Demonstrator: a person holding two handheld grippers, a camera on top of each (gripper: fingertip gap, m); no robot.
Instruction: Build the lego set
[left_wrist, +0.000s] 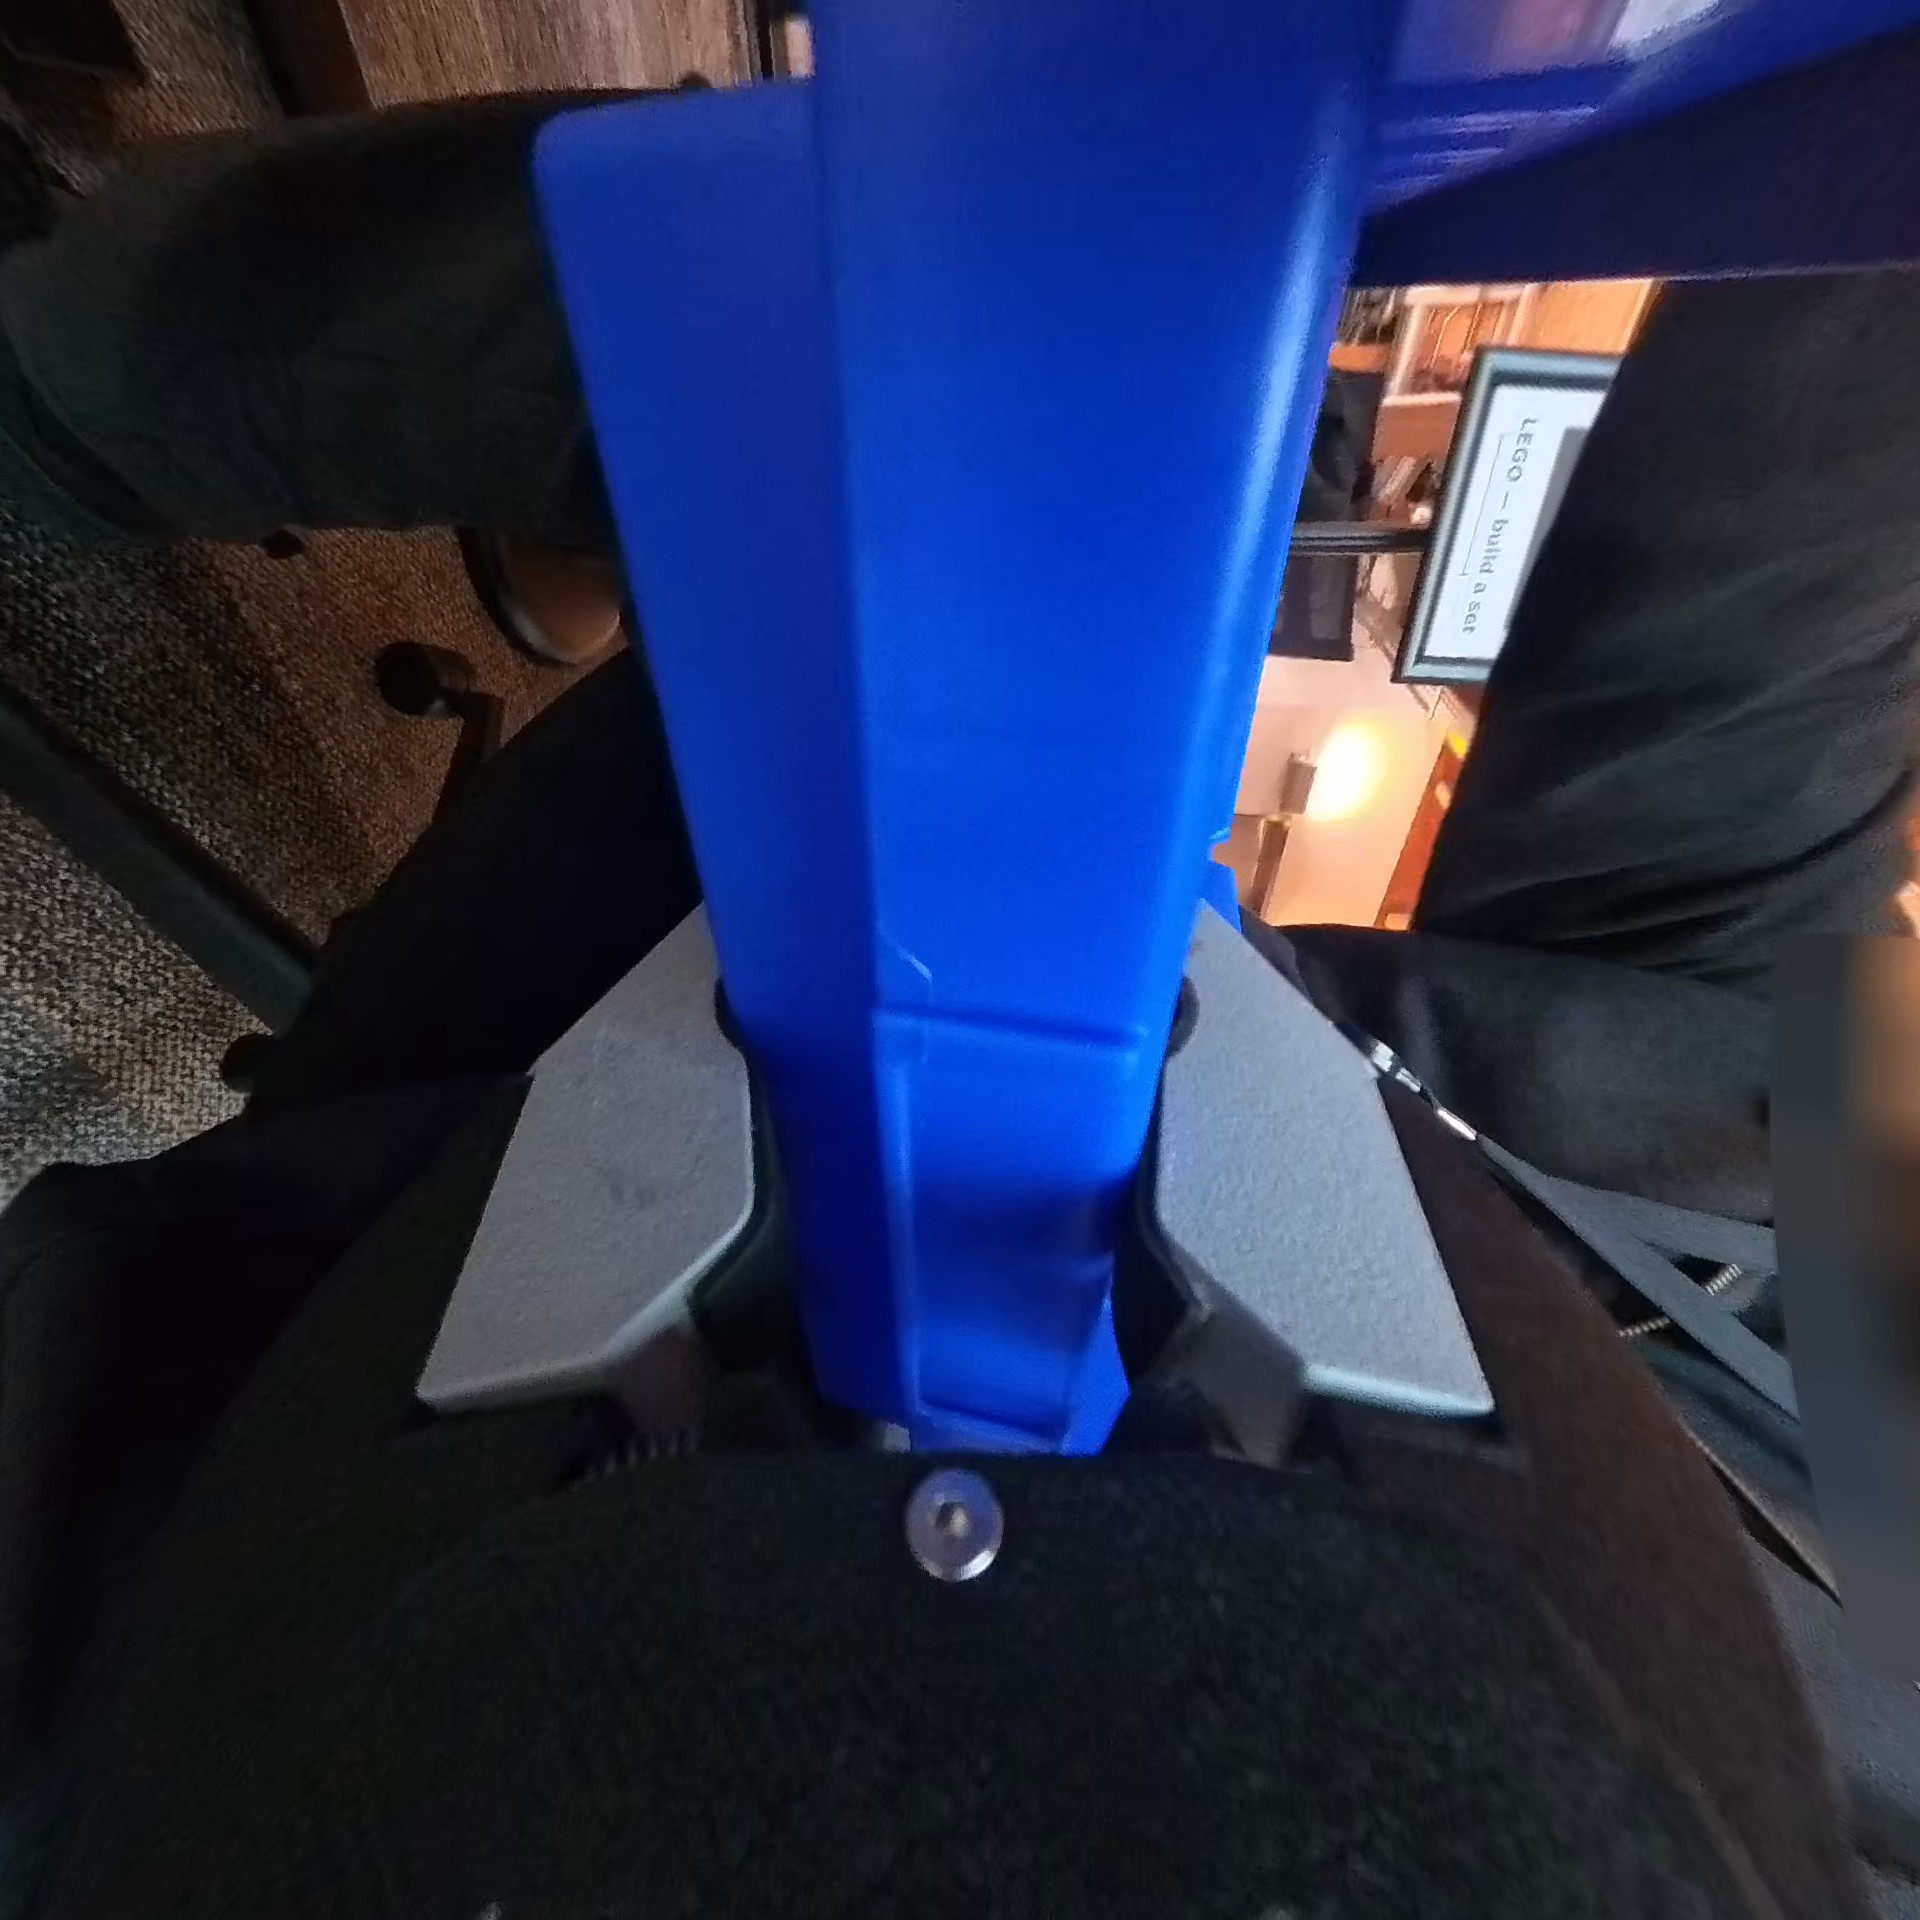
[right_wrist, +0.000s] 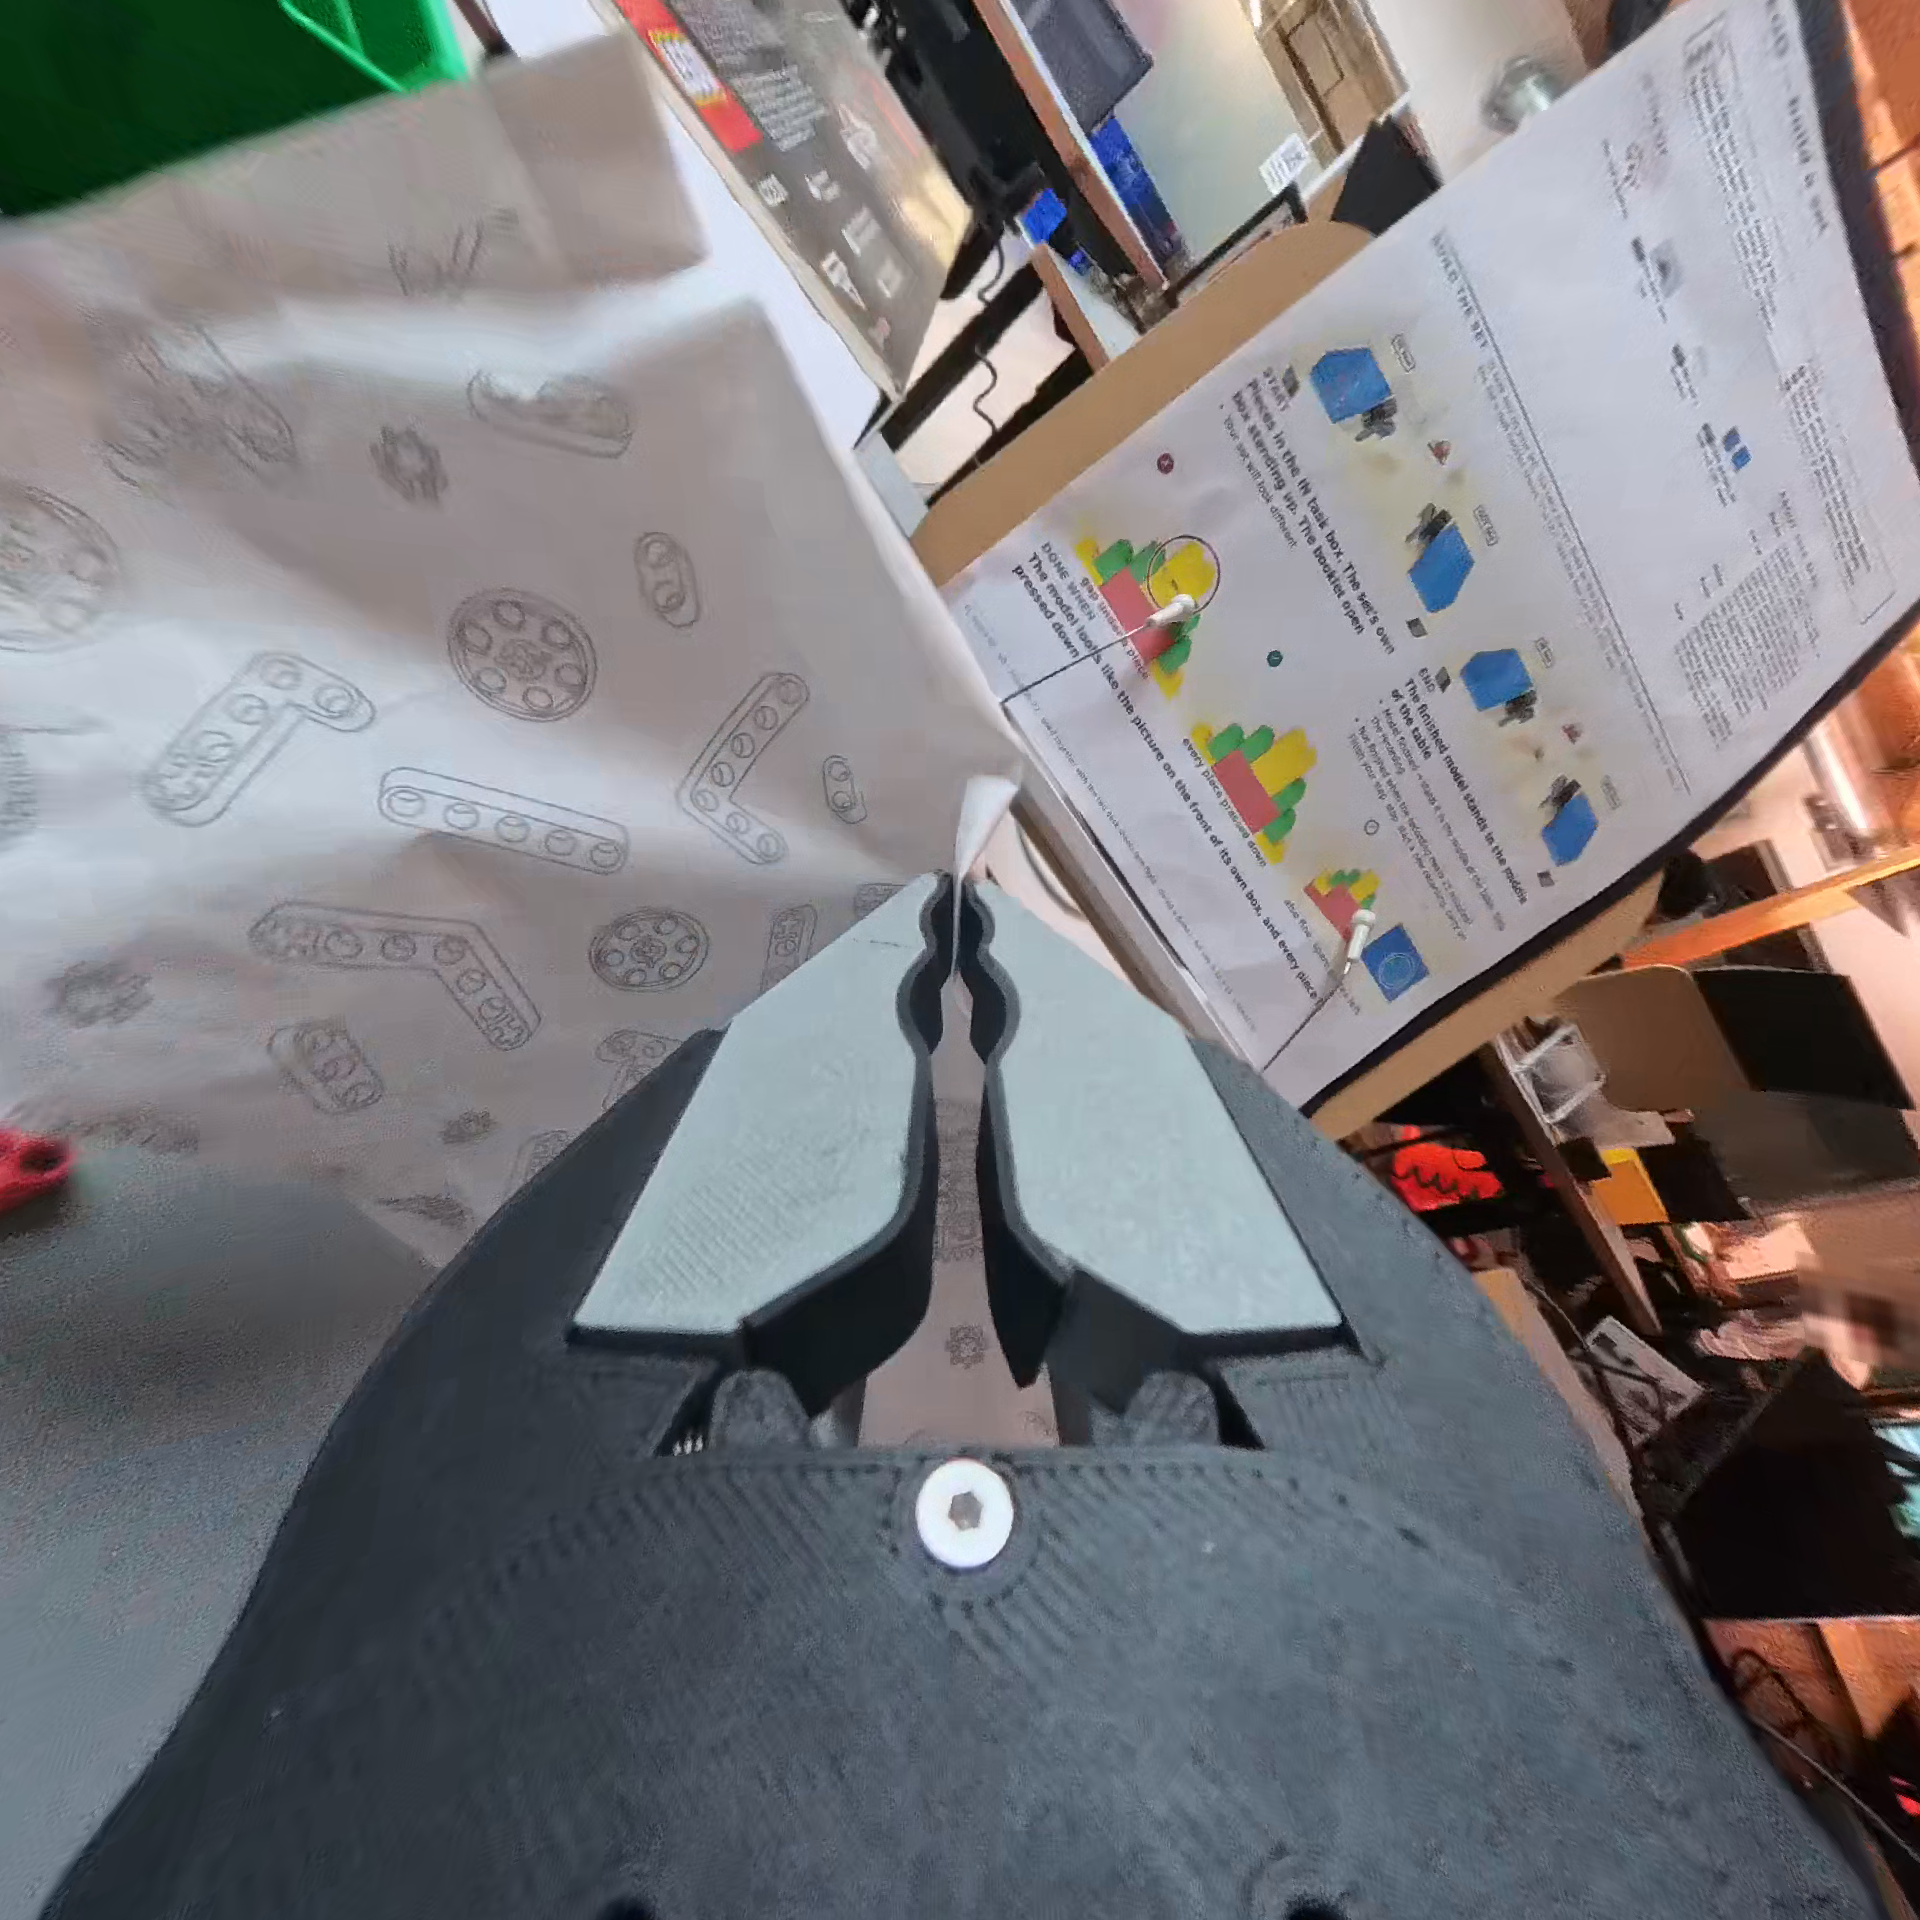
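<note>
Left gripper: grey fingers set part-way apart, closed against both sides of a blue plastic bin, whose tapered wall or corner runs up between them and fills the middle of the left wrist view; a blue rim of the same bin is seen crossing the upper right corner. Behind the bin, on the left, a dark sleeve and a speckled carpet floor are seen; on the right, dark clothing and a framed white sign in a warmly lit room. Right gripper: grey fingers brought nearly together, with the thin edge of a white paper bag pinched between the tips; a small corner of the paper is seen standing up just past them. The bag is printed with grey outlines of beams, wheels and gears, is spread wide across the left half of the right wrist view, and is blurred along its upper part. A small red piece is seen at the left edge, beside the lower border of the bag, on a grey table. A green bin is seen in the upper left corner, a dark set box with a red corner beyond the bag, and a white instruction sheet with pictures of coloured brick stacks and blue bins, mounted on brown board, to the right. Cluttered shelves are seen at the far right
</note>
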